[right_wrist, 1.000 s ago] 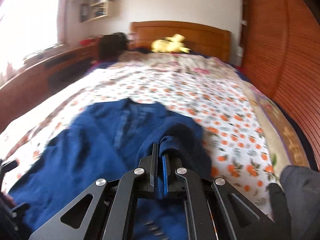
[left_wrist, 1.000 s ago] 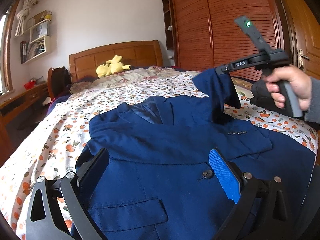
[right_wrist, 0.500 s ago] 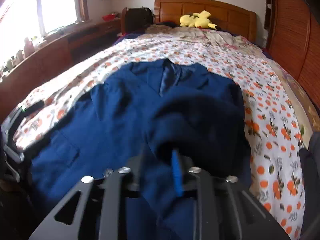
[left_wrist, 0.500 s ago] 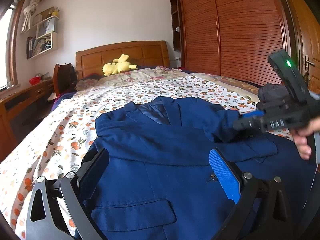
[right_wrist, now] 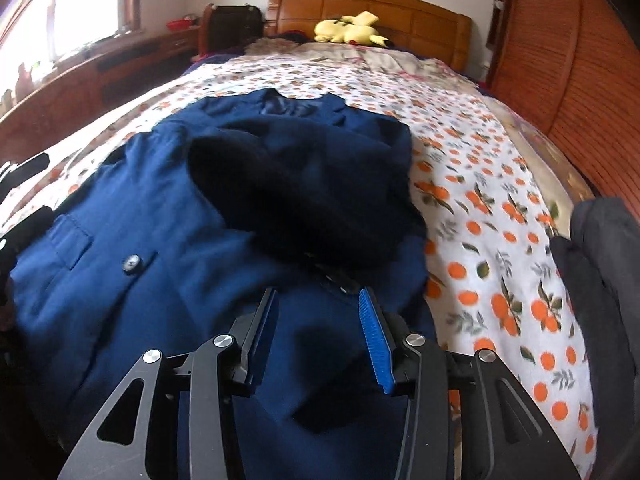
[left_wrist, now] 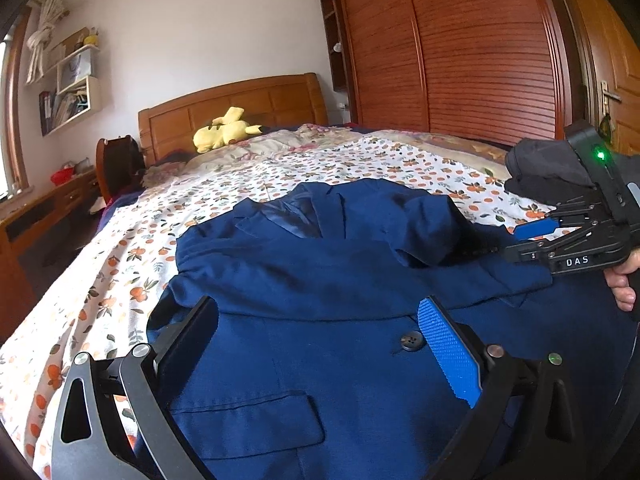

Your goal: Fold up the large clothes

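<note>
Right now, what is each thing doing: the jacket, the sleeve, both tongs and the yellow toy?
Blue jacket: flat on the bed, buttoned.
Sleeve: folded over the jacket's front.
Left tongs: open, empty, over the jacket.
Right tongs: open, empty.
Yellow plush toy: lying by the headboard.

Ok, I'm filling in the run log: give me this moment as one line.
stage: sleeve folded over | blue jacket flat on bed | right gripper open, empty, beside sleeve | left gripper open above front
</note>
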{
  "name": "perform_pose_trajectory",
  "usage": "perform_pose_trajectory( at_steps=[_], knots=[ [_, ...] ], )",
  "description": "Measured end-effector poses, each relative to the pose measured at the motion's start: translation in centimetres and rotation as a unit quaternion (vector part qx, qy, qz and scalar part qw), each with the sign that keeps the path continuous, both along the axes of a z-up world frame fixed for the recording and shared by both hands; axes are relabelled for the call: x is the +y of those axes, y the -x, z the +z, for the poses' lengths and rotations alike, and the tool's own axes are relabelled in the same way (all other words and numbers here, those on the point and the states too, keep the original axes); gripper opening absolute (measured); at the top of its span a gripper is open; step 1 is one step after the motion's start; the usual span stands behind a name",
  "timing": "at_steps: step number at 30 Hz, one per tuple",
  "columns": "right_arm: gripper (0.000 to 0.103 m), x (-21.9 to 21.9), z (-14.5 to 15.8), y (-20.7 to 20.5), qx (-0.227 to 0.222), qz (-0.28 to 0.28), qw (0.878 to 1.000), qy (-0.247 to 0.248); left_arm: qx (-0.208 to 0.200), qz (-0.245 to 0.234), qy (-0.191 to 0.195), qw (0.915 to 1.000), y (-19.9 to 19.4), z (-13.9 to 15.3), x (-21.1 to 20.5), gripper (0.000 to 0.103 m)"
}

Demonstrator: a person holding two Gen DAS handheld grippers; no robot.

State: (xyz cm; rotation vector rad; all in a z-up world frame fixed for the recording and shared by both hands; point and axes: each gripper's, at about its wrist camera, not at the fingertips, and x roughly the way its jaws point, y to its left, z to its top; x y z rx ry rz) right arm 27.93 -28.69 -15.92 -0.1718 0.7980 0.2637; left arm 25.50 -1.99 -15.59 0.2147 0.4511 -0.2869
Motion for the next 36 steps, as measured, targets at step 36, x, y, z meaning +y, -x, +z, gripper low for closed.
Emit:
perform_pose_trajectory(
  at_steps=[36],
  knots=[
    [0.056,-5.3,-1.6,2.3,-0.032,0.033,0.996,-0.081,0.07,-0.001,-0.066,0.9953,-8.0,3.0,-14.5,0.098]
  ],
)
